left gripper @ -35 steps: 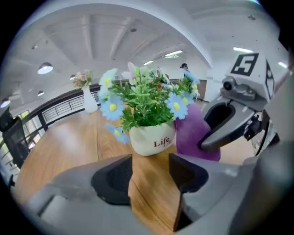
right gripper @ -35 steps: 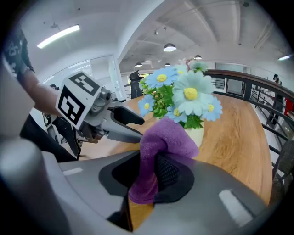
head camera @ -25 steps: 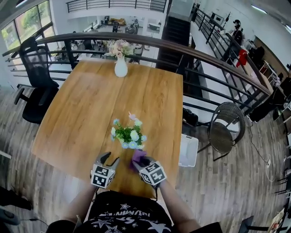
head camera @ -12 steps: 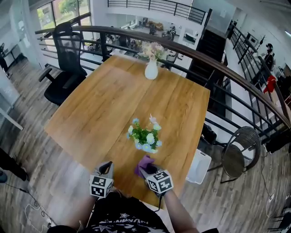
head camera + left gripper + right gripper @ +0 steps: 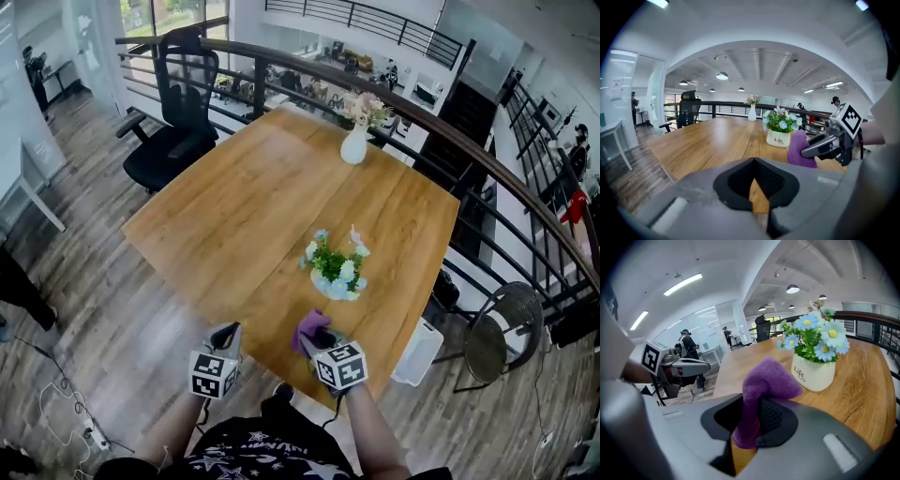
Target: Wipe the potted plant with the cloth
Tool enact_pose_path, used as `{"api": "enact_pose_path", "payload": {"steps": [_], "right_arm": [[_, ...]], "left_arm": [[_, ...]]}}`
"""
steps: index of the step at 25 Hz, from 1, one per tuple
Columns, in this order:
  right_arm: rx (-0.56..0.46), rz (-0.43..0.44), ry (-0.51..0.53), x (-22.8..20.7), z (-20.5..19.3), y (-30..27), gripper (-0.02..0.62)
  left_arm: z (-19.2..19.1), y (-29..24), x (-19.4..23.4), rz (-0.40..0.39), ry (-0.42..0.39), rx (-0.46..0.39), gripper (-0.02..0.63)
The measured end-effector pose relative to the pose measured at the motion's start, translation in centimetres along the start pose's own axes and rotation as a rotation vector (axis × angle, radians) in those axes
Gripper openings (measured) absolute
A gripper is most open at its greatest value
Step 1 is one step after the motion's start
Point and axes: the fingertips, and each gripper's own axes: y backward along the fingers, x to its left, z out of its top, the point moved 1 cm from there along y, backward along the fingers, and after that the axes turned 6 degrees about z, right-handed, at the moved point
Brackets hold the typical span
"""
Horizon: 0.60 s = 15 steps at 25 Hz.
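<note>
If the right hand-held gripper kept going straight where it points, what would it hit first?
Probably the wooden table, with the cloth touching first; the potted plant sits slightly right of that line, though depth is unclear.

cloth [image 5: 764, 380]: plain purple
potted plant [image 5: 336, 269]: cream pot with dark lettering; green leaves; pale blue and white flowers with yellow centres
worktop [image 5: 253, 206]: warm brown wood, grain in long streaks
left gripper [image 5: 228, 336]: grey body, black pads, cube of black-and-white square markers
right gripper [image 5: 316, 340]: same grey, same black-and-white markers
vase [image 5: 353, 147]: white, holding pale pink flowers
chair [image 5: 178, 122]: black
floor [image 5: 94, 281]: grey-brown planks
shirt [image 5: 262, 455]: black with white stars
</note>
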Motion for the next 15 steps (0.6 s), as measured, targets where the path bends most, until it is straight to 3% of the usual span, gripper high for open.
{"api": "enact_pose_path", "payload": {"steps": [8,15], "right_arm": [[-0.150,0.070,0.030,8.9,1.5,1.4,0.083],[-0.179,0.060,0.068,14.3,-0.6,3.8,0.083]], "left_arm": [[-3.0,9.1,3.1,0.054,0.030,-0.015,0.002],[-5.2,15.6,2.0,0.051,0.023,-0.051,0.002]]}}
